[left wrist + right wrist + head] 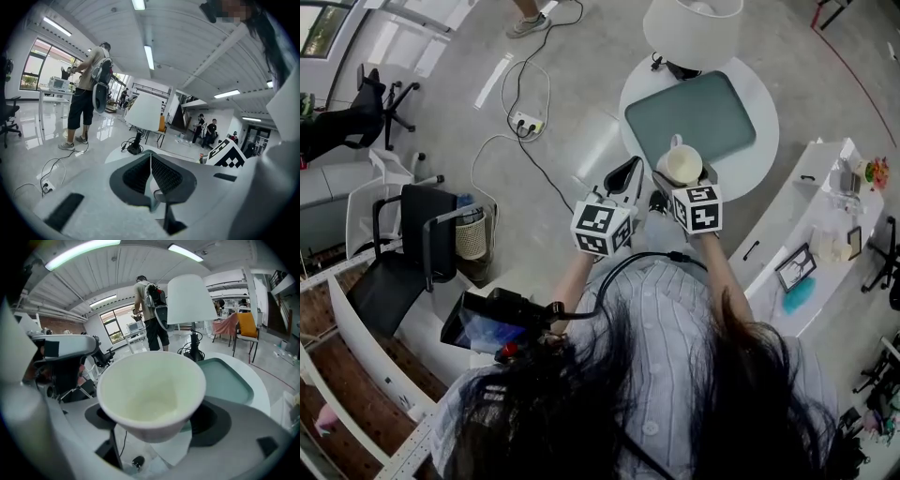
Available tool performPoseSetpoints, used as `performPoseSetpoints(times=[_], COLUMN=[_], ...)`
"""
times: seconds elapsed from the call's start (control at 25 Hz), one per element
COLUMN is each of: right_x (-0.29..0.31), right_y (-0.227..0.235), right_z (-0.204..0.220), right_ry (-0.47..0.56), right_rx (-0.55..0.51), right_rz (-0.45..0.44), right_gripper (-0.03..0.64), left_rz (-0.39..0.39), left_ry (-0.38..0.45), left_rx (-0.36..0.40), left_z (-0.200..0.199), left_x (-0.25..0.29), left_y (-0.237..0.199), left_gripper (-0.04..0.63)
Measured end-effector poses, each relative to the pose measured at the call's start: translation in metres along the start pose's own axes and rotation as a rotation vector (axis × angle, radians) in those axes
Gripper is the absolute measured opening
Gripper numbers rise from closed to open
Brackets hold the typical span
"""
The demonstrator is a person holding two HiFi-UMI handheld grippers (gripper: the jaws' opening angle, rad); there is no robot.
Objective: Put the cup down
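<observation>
A cream cup (681,164) hangs upright over the near edge of the green tray (703,111) on the round white table (761,150). My right gripper (673,184) is shut on it from below. In the right gripper view the cup (151,389) is empty and fills the middle, hiding most of the right gripper (154,430); the tray (226,380) lies behind it. My left gripper (623,180) is just left of the cup, off the table's near-left rim. In the left gripper view the left gripper (151,180) has its ribbed pads (136,177) pressed together with nothing between them.
A white lamp shade (692,28) stands at the table's far side. A power strip (528,122) and cables lie on the floor at the left, near a black chair (417,253) and a wastebasket (471,236). A white desk (811,234) stands at the right. A person (86,96) stands far off.
</observation>
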State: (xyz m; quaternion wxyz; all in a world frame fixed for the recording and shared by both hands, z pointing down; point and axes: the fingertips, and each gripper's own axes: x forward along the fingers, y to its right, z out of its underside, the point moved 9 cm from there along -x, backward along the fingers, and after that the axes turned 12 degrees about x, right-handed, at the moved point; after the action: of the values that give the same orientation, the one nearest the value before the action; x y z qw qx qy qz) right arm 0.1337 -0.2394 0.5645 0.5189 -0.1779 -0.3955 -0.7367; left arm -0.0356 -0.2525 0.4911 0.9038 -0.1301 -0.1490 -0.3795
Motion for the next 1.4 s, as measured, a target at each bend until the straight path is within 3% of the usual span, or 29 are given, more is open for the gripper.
performPoseSetpoints(times=[0.68, 1.4], right_x=[0.059, 0.078], right_y=[0.018, 0.02], right_z=[0.002, 0.014], right_ry=[-0.115, -0.136], right_rx=[-0.216, -0.244], right_rz=[0.029, 0.083], right_gripper=[0.408, 0.408], left_rz=[-0.078, -0.092], left_ry=[-0.04, -0.069], left_rx=[-0.039, -0.044], left_z=[0.008, 0.016], left_x=[0.018, 0.009], left_y=[-0.012, -0.02], left_gripper=[0.021, 0.021])
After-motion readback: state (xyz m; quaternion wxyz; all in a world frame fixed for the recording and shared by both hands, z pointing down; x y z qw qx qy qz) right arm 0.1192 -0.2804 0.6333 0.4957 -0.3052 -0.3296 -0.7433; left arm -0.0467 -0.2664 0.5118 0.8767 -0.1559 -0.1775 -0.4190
